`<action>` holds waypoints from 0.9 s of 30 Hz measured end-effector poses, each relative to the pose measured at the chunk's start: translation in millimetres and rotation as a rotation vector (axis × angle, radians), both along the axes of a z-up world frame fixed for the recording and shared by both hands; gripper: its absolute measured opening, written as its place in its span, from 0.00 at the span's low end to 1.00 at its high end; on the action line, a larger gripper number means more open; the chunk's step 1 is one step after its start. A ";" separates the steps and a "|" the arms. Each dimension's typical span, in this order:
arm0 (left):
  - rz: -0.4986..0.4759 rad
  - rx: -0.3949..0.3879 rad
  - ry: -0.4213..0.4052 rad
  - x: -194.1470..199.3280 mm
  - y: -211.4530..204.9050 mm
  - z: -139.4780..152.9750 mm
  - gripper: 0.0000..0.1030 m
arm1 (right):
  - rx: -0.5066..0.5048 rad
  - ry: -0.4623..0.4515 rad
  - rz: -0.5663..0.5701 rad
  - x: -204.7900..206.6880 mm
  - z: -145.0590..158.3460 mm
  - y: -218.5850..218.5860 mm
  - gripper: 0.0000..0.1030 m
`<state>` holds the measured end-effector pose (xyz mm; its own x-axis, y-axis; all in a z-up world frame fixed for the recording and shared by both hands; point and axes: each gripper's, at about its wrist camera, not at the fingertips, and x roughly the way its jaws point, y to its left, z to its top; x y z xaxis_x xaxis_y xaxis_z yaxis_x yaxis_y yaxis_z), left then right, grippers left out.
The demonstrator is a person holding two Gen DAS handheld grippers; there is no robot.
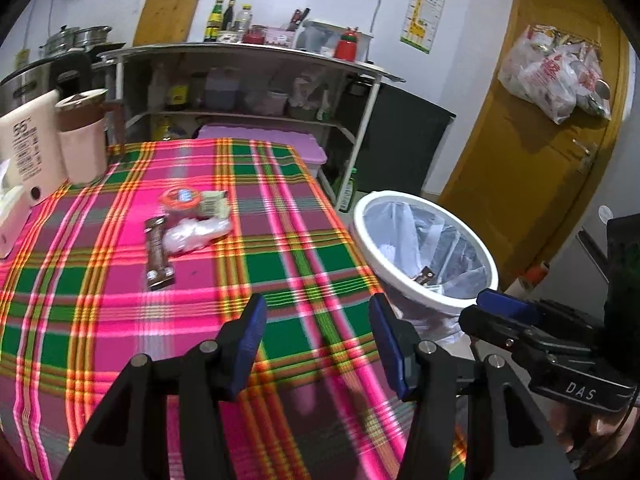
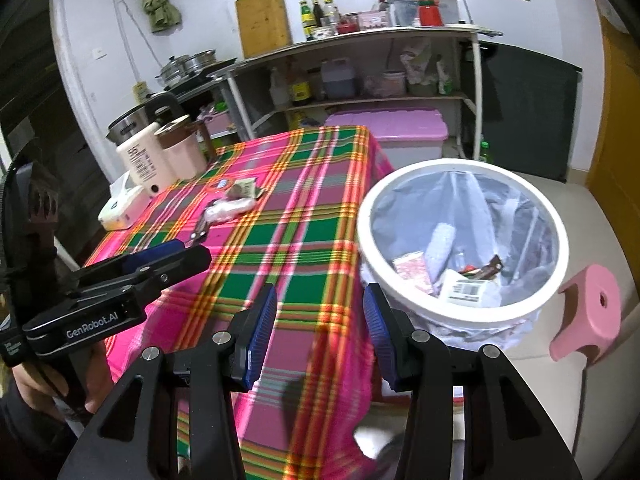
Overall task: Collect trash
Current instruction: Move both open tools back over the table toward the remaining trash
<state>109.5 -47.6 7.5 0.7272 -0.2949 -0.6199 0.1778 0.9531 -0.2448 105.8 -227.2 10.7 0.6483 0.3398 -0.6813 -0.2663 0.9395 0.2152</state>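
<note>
Trash lies on the plaid tablecloth (image 1: pixel 120 340): a brown snack wrapper (image 1: pixel 157 253), a crumpled clear plastic bag (image 1: pixel 195 234), an orange-rimmed cup lid (image 1: pixel 181 199) and a pale paper packet (image 1: pixel 215 203). The same pile shows in the right wrist view (image 2: pixel 230 206). A white-rimmed bin (image 1: pixel 424 248) with a clear liner stands right of the table and holds several wrappers (image 2: pixel 464 280). My left gripper (image 1: pixel 318 344) is open and empty above the near table. My right gripper (image 2: pixel 320 334) is open and empty over the table's right edge, beside the bin (image 2: pixel 460 312).
A cream bottle (image 1: pixel 28 144) and a pink cup (image 1: pixel 82 140) stand at the table's far left, with a tissue box (image 2: pixel 122 202). A shelf unit (image 1: pixel 248 80) and a pink storage box (image 2: pixel 400 132) stand behind. A pink stool (image 2: pixel 588 312) stands right of the bin.
</note>
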 end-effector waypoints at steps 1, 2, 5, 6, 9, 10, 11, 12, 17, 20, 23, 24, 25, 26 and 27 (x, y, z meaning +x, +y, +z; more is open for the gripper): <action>0.010 -0.002 0.002 -0.7 3.6 -0.6 0.53 | 0.000 0.000 0.006 -0.5 -0.7 1.6 0.45; 0.017 -0.003 0.003 -1.4 6.9 -1.0 0.53 | -0.001 0.000 0.013 -0.3 -1.1 4.4 0.45; 0.041 -0.005 0.005 -3.2 16.8 -2.6 0.53 | -0.002 0.002 0.034 2.2 -2.4 12.4 0.45; 0.049 -0.005 0.005 -3.5 19.4 -2.9 0.53 | -0.003 0.003 0.039 3.4 -2.6 14.5 0.45; 0.069 -0.005 0.007 -3.5 27.2 -3.9 0.53 | -0.005 0.004 0.053 6.4 -3.3 20.9 0.45; 0.076 -0.005 0.007 -3.4 30.0 -4.6 0.53 | -0.005 0.006 0.056 7.2 -3.5 21.8 0.45; 0.085 -0.005 0.008 -3.0 33.1 -5.0 0.53 | -0.006 0.007 0.060 8.5 -3.8 23.4 0.45; 0.093 -0.005 0.009 -2.5 35.7 -5.0 0.53 | -0.007 0.008 0.063 9.8 -3.8 25.2 0.45; 0.138 -0.003 0.010 2.0 52.5 -5.7 0.53 | -0.009 0.010 0.074 15.7 -4.1 29.9 0.45; 0.169 0.000 0.014 7.3 63.4 -7.3 0.53 | -0.009 0.011 0.077 20.2 -4.3 32.4 0.45; 0.198 0.001 0.020 14.6 74.0 -9.9 0.53 | -0.009 0.012 0.080 25.2 -4.6 35.3 0.45; 0.207 0.000 0.024 17.9 77.2 -11.0 0.53 | -0.008 0.013 0.080 26.5 -4.9 35.5 0.45; 0.213 -0.001 0.028 21.1 79.9 -12.4 0.53 | -0.007 0.014 0.081 27.9 -5.3 35.7 0.45; 0.220 0.000 0.033 24.2 81.9 -14.0 0.53 | -0.007 0.015 0.082 29.2 -5.8 36.4 0.45; 0.226 0.001 0.039 28.1 83.7 -15.6 0.53 | -0.008 0.017 0.083 31.5 -6.4 37.4 0.45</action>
<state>137.7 36.2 -8.1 0.7504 -0.1263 -0.6488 -0.0496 0.9680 -0.2459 137.3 -189.9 4.3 0.6067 0.3863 -0.6947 -0.3398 0.9161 0.2126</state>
